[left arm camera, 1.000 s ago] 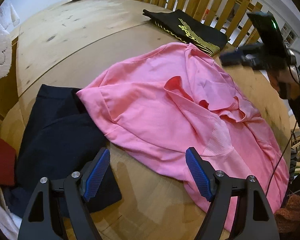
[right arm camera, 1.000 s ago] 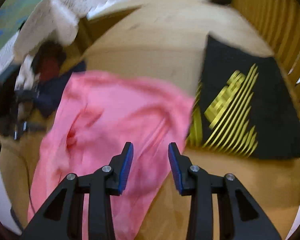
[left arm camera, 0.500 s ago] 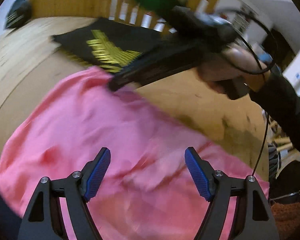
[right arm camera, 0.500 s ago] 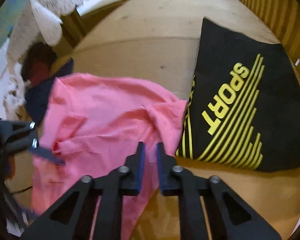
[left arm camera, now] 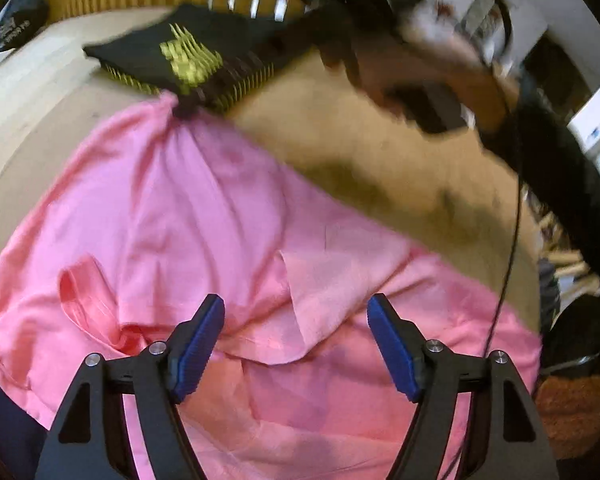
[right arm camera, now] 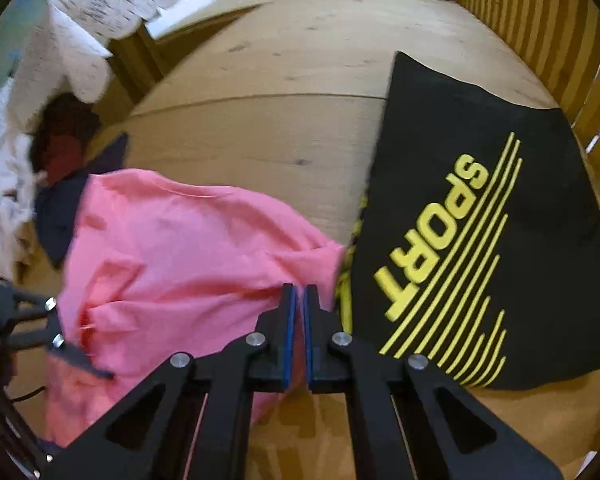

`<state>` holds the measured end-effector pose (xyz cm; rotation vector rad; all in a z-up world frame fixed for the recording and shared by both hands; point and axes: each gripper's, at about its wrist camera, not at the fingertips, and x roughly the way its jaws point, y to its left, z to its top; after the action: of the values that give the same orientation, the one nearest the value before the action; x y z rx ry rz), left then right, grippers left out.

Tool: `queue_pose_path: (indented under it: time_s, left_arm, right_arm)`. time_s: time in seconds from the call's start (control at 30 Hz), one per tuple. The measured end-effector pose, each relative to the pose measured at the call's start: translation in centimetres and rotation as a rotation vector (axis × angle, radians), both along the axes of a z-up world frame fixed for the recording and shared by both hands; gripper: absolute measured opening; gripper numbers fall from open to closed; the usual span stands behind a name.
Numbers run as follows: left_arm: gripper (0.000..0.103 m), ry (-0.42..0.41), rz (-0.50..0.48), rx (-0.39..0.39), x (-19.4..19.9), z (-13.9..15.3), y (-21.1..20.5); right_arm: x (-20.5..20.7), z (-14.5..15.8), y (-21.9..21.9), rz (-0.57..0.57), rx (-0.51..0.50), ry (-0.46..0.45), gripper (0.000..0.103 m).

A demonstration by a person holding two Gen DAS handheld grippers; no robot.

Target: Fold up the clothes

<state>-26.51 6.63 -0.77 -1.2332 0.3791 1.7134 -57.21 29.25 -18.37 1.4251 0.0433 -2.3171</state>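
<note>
Jaws: right gripper [right arm camera: 299, 300] clamped on pink shirt [left arm camera: 228, 240] corner, left gripper [left arm camera: 296, 344] apart w/ nothing gripped; black shirt [right arm camera: 480, 232] already folded, pink one not yet.

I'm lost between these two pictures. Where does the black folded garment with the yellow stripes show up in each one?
Left wrist view: the black garment with yellow stripes lies at upper left, far off, beyond the pink shirt.
Right wrist view: it fills the right side, its "SPORT" print readable, just right of the shut right tongs.
Shared landmark: the pink shirt's corner pinched by the right tongs, right beside the garment's striped edge.
</note>
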Motion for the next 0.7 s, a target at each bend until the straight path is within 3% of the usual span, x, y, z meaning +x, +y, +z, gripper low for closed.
queue_pose_path:
  time_s: [0.1, 0.2, 0.37, 0.4, 0.53, 0.7]
  left_arm:
    - [0.072, 0.036, -0.038, 0.041, 0.3, 0.6, 1.3]
    - [0.072, -0.008, -0.082, 0.100, 0.5, -0.1, 2.9]
    - [0.072, -0.099, -0.174, 0.036, 1.6, -3.7, 6.3]
    - [0.078, -0.103, -0.188, 0.035, 2.0, -4.0, 6.4]
    - [0.079, -0.099, -0.189, 0.051, 2.7, -4.4, 6.0]
    - [0.078, -0.077, -0.120, 0.080, 1.8, -4.2, 4.8]
  right_arm:
    - [1.2, 0.3, -0.2, 0.037, 0.007, -0.013, 0.003]
    - [1.8, -0.7, -0.7, 0.069, 0.065, -0.053, 0.003]
    - [1.0, -0.8, -1.3, 0.094, 0.165, 0.033, 0.003]
    - [0.6, -0.9, -1.5, 0.095, 0.187, 0.069, 0.003]
    - [-0.8, -0.3, -0.4, 0.076, 0.117, 0.049, 0.003]
    - [1.5, 1.7, 2.0, 0.050, 0.042, 0.057, 0.003]
